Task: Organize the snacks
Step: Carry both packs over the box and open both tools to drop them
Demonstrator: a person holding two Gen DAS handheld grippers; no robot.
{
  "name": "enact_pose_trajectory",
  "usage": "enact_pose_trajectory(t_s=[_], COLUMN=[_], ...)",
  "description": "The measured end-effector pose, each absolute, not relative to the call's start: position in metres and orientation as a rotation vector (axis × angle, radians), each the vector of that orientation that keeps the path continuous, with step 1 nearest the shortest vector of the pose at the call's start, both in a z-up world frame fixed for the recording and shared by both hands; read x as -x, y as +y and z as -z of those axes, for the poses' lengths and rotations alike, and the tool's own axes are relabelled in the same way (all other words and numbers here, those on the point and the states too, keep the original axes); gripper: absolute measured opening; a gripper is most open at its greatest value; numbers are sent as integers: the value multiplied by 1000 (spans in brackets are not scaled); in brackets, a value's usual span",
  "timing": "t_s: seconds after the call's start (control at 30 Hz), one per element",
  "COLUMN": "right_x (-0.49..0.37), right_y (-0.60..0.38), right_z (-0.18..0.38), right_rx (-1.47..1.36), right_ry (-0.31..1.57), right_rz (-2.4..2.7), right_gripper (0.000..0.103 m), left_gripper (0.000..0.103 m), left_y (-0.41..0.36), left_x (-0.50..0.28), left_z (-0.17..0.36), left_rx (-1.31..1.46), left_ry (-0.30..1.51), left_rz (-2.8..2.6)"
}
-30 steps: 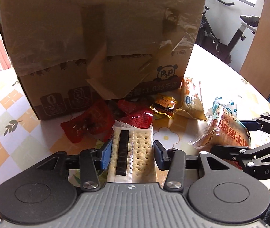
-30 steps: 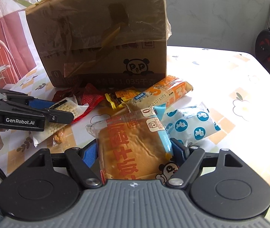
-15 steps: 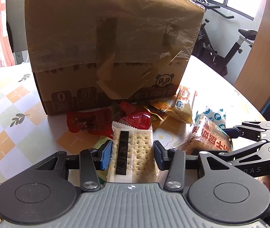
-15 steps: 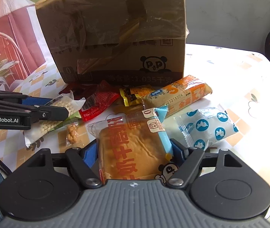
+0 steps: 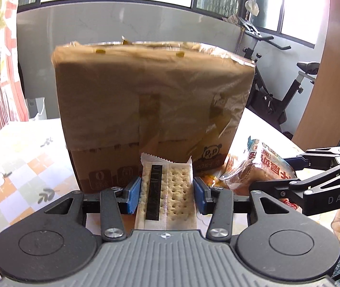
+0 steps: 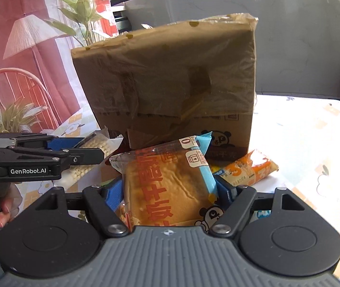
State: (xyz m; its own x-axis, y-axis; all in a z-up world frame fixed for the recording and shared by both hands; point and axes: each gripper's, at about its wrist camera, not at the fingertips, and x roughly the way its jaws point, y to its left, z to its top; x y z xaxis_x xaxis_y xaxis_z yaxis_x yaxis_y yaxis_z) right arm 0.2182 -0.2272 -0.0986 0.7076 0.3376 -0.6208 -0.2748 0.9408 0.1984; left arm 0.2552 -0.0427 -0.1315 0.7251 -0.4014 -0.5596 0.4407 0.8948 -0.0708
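My left gripper is shut on a clear-wrapped cracker pack and holds it up in front of the tall cardboard box. My right gripper is shut on an orange-printed bread packet, also lifted off the table. Each gripper shows in the other's view: the right one with the bread packet at the right, the left one with the crackers at the left. The box stands just beyond both, its top edge level with the view.
An orange snack packet lies at the foot of the box on the floral tablecloth. An exercise bike stands beyond the table on the right. A chair and plants stand to the left.
Both grippers have risen with their packets. The box top has come into view, and the loose snacks on the table have dropped out of sight below.
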Motion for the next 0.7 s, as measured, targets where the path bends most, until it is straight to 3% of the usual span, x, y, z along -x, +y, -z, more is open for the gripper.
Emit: enact_pose_trajectory(t_s=[0.33, 0.53, 0.7], right_x=[-260, -311, -377], right_y=[-214, -205, -209], right_z=[-4, -32, -24], right_rx=[-16, 54, 46], right_ry=[503, 440, 467], right_rz=[-423, -405, -335], right_gripper=[77, 77, 77], left_gripper=[49, 49, 49], left_y=[-36, -36, -44], left_x=[-271, -318, -370], left_z=[34, 9, 14], left_rx=[-72, -27, -31], left_ry=[354, 341, 407], left_rz=[513, 454, 352])
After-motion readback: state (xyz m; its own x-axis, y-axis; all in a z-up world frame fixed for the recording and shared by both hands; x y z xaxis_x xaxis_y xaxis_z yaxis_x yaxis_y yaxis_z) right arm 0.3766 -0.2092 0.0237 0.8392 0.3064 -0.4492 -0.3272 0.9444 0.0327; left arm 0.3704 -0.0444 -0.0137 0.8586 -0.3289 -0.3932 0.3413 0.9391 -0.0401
